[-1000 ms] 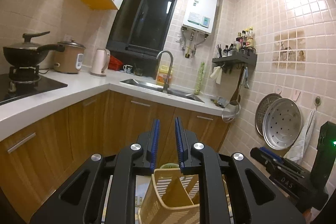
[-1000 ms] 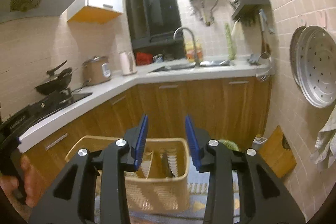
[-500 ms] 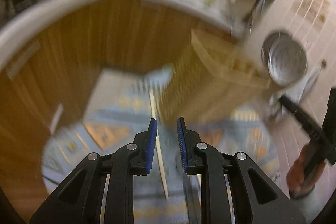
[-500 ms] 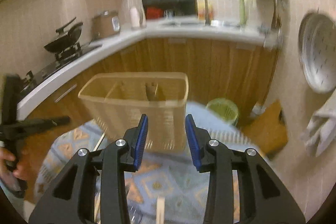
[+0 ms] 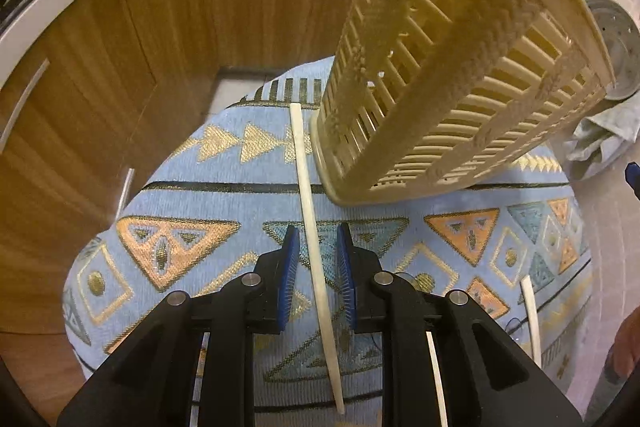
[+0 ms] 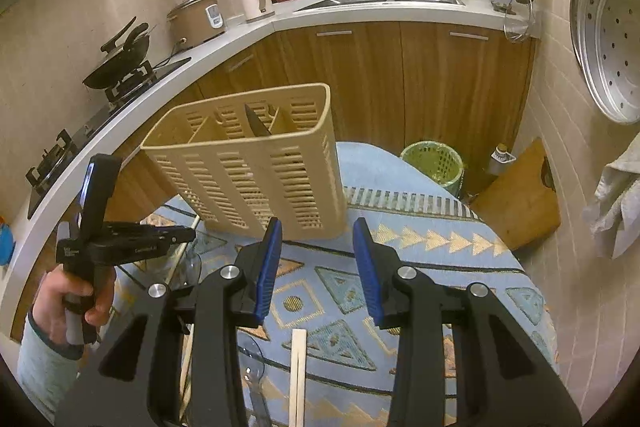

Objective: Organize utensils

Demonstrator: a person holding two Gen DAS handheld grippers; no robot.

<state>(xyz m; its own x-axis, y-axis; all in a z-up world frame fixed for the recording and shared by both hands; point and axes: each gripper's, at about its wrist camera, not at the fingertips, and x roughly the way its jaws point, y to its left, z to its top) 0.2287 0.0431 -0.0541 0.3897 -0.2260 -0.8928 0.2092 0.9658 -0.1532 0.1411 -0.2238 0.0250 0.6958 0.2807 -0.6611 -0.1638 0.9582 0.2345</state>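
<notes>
Showing only rightward: knife [image 6: 256, 123], seemingly.

My right gripper's [image 6: 316, 263] body covers the near end of a pale stick [image 6: 298, 375] at six o'clock — the frame's bottom edge cuts it off.

You have one slotted utensil basket [image 6: 256, 163] with one dark knife [image 6: 258, 123] in it, three pale chopsticks [image 5: 316, 259] in the left view, one patterned cloth [image 5: 224, 195], two grippers [image 5: 316, 259] [image 6: 318, 263], one green bin [image 6: 434, 161] and one wooden board [image 6: 516, 199].
</notes>
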